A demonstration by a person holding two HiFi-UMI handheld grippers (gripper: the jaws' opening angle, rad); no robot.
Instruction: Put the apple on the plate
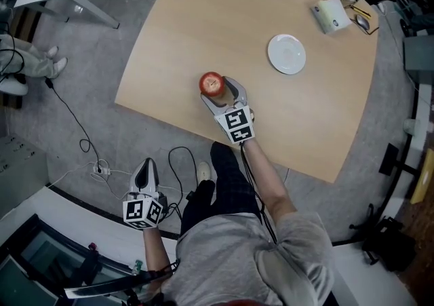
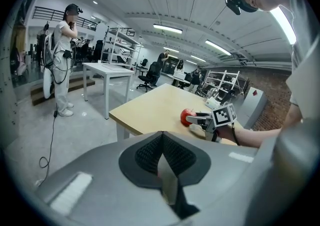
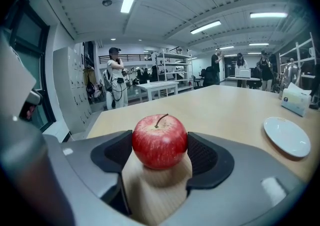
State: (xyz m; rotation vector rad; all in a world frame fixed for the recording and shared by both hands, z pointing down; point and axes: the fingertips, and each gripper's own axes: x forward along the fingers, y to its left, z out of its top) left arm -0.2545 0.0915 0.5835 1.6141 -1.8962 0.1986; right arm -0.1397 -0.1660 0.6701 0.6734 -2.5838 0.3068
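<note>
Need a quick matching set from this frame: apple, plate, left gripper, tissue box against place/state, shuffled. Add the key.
1. apple
2. plate
3. left gripper
4. tissue box

A. far corner of the table
B. fingers together, off the table
C. between the right gripper's fingers, resting on the table
D. white, empty, on the table

Pairs: 1-C, 2-D, 3-B, 4-A
</note>
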